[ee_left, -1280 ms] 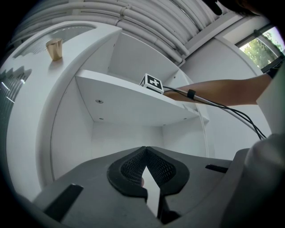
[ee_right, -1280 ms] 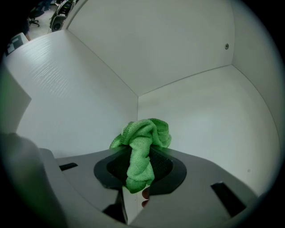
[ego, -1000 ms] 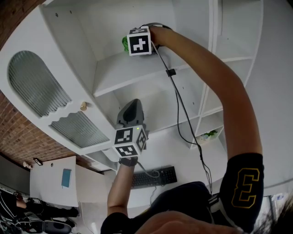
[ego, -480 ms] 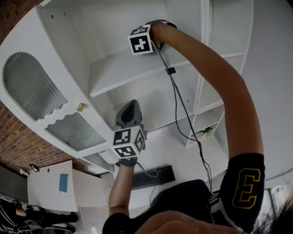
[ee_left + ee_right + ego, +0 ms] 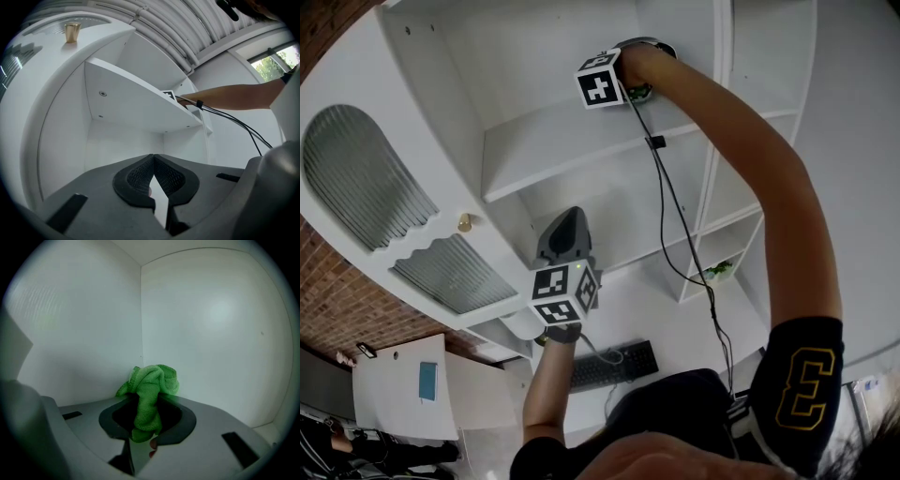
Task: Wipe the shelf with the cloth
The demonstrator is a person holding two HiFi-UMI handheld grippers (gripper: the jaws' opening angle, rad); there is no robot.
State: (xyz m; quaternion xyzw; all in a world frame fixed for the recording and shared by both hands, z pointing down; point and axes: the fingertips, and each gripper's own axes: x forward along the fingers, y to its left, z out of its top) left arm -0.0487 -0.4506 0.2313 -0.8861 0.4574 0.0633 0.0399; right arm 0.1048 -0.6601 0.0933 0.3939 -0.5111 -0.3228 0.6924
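Right gripper (image 5: 146,401), green cloth (image 5: 152,380) in its jaws, faces an inside corner: side wall (image 5: 70,333) frame left, back wall (image 5: 215,333) frame right, so no way fwd. Head view: shelf board (image 5: 572,141) bare left of centre, free room there. Black cable (image 5: 655,142) hangs across bays right of centre. Cabinet door (image 5: 366,178) juts out at frame left. Left gripper (image 5: 153,159) looks into a free bay (image 5: 122,145) under the board.

Office: keyboard (image 5: 614,364), desk (image 5: 389,394), white shelving (image 5: 572,141).
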